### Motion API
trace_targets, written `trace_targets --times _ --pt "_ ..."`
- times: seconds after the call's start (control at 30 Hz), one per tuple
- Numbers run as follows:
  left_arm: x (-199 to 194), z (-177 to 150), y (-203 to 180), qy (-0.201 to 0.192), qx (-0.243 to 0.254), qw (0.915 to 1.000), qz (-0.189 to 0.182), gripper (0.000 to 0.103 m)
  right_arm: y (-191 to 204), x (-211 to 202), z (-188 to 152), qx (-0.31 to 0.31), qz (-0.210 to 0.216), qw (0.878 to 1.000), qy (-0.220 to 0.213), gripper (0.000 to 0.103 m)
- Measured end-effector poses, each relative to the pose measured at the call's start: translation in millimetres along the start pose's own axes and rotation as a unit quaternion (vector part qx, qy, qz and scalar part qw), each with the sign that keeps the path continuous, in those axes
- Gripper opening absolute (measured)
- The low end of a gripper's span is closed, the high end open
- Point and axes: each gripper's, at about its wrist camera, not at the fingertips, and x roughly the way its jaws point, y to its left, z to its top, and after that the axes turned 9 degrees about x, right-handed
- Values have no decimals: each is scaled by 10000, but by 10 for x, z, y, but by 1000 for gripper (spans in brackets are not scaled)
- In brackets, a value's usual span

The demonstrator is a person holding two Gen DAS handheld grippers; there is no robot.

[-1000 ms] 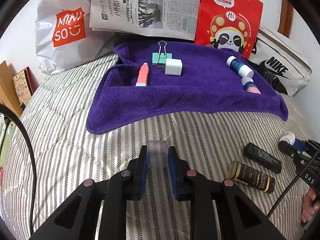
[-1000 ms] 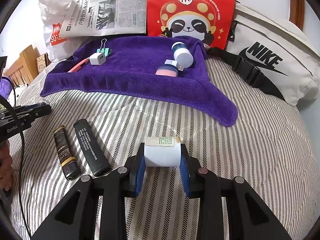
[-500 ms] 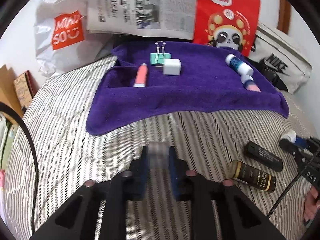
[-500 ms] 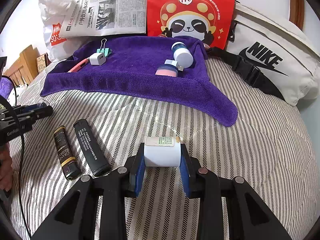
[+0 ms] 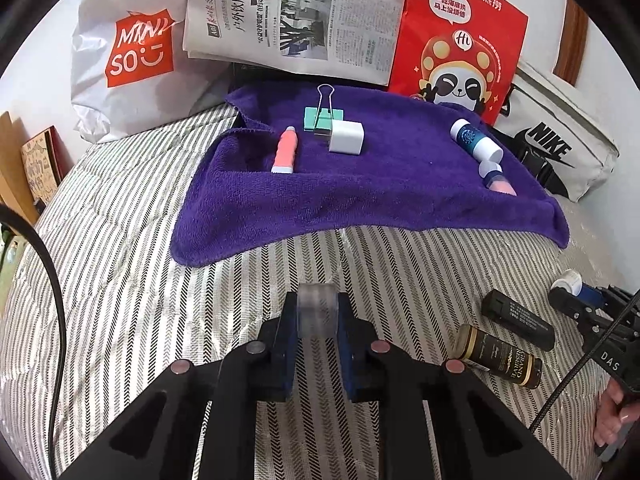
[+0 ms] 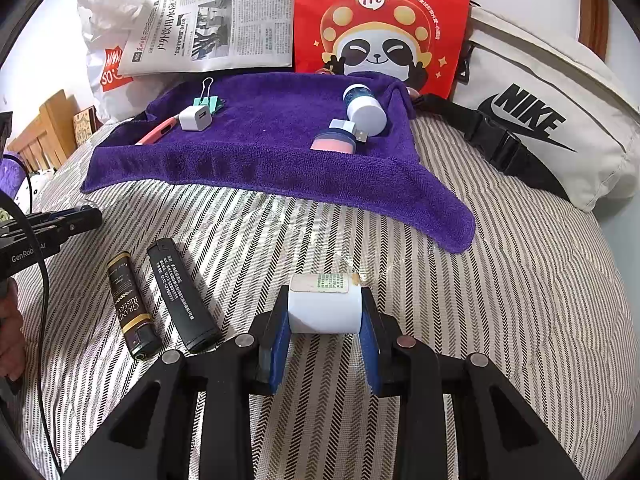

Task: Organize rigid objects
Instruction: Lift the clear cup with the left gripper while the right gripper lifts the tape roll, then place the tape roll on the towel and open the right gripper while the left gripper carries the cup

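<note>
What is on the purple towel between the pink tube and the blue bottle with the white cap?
In the left wrist view, a white square charger plug sits between the pink tube and the blue bottle with the white cap; the rest is bare purple towel.

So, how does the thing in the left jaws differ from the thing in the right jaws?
The clear tape roll in the left gripper is see-through and narrow; the white cylinder in the right gripper is opaque and wider. The white cylinder carries a printed label on top; the clear tape roll looks plain. Both are clamped between blue pads above the striped bedcover.
</note>
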Motion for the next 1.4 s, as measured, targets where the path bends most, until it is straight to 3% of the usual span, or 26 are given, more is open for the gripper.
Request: trace_targets --times 0.43,0.77,1.03,1.23,1.33,1.4 --pt "-122 75 11 -63 -56 9998 -204 17 -93 -110 110 -29 244 9997 86 31" --pt "-146 662 104 -343 -77 9993 -150 17 76 -276 809 -301 853 9951 -405 31" --pt "241 897 280 -286 -338 9988 -205 17 139 52 1325 -447 803 9942 -550 31" --pt "334 835 421 -262 -530 9979 -280 17 270 541 1666 -596 727 9952 -259 31" --pt "342 806 448 -234 -487 9980 -323 17 324 878 1820 -588 481 9971 61 31" --pt "327 803 445 -240 -431 9984 -280 17 343 1099 1934 -491 535 9970 284 31"
